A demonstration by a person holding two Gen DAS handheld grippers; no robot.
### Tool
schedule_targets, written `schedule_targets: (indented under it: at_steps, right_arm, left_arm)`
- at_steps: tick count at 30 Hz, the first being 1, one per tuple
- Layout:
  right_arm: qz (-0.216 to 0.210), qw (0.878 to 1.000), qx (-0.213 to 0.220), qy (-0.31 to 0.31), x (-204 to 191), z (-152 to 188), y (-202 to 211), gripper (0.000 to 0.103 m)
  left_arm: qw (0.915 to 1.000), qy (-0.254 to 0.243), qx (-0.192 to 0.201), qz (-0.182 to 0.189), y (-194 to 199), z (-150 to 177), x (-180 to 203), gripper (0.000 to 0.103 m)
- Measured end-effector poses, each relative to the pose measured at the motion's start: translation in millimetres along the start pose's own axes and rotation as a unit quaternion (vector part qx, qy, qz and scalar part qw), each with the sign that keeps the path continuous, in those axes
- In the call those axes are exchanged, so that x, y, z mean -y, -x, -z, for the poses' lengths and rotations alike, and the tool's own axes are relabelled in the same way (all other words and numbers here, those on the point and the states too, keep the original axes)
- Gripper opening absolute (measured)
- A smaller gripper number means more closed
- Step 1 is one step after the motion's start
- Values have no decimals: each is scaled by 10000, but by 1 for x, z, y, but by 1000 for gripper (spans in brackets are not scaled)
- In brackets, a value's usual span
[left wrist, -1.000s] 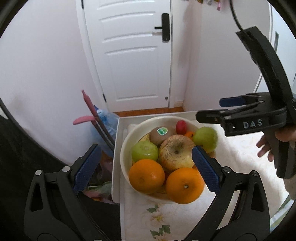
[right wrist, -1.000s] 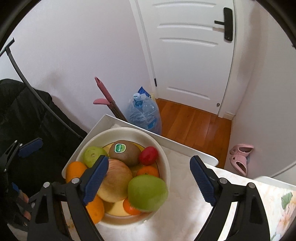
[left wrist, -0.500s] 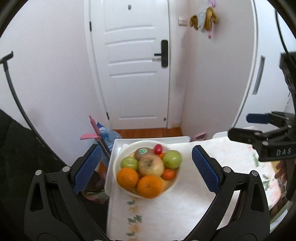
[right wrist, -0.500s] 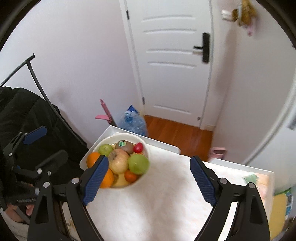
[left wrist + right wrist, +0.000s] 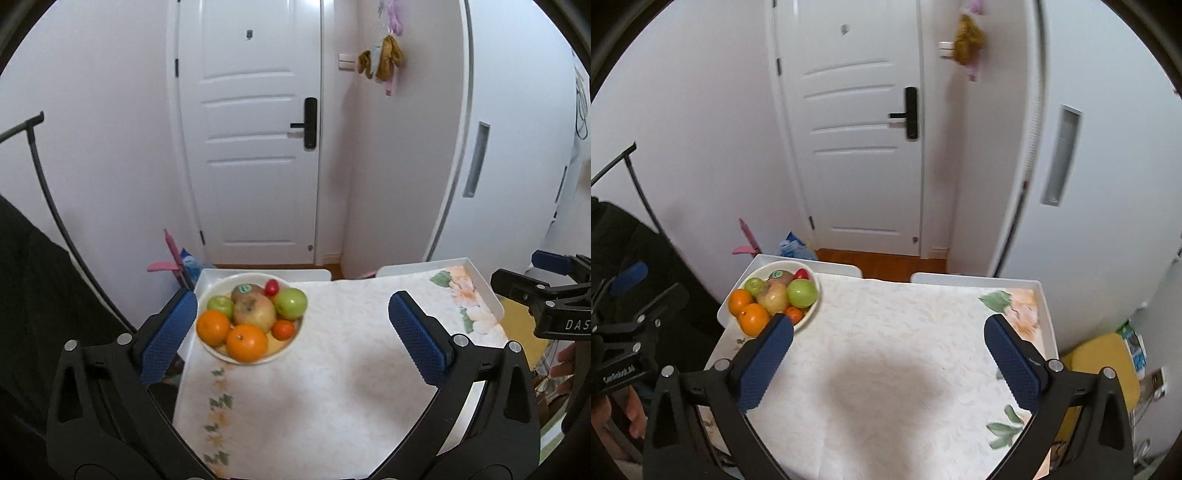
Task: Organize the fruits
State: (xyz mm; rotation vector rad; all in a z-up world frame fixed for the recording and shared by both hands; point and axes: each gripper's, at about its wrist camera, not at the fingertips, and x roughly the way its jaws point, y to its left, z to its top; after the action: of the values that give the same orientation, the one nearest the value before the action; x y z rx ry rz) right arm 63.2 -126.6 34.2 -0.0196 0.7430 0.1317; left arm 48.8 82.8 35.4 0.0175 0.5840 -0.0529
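A white bowl point(image 5: 251, 276) point(image 5: 813, 316) stands at the far left corner of the cloth-covered table point(image 5: 332, 387) point(image 5: 905, 332). It holds two oranges point(image 5: 246, 342), two green apples point(image 5: 291, 302), a yellowish apple point(image 5: 255, 313), a kiwi point(image 5: 245, 290), a small red fruit point(image 5: 272, 287) and a tangerine point(image 5: 283, 329). My left gripper point(image 5: 293, 306) hangs open above the table, well short of the bowl, with nothing held. My right gripper point(image 5: 888, 325) is above the table's middle, its jaws opening with nothing between them. Each gripper shows at the edge of the other's view.
The table has a raised white rim point(image 5: 1047, 317). Behind it are a white door point(image 5: 258, 166), a pink handle point(image 5: 173, 254) and a bagged water bottle point(image 5: 794, 247). A black garment point(image 5: 33, 295) hangs at left. A yellow stool point(image 5: 1097, 373) stands at right.
Both grippers have drawn back and up from the bowl, which now looks smaller and farther away. Much more of the table shows. The right gripper's fingers stand wider apart.
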Motion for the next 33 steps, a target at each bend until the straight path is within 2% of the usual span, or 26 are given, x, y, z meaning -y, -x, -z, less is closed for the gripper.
schedule_targets:
  at_steps: [8,33]
  right_arm:
    - [286,9992,88,-273,10,17,10,103]
    - [388,9987,148,-288,10,19,20,103]
  left_arm:
    - [9999,-62,85,-63,7,2,10,103]
    - [9998,-140,92,-67,7,4,8,103]
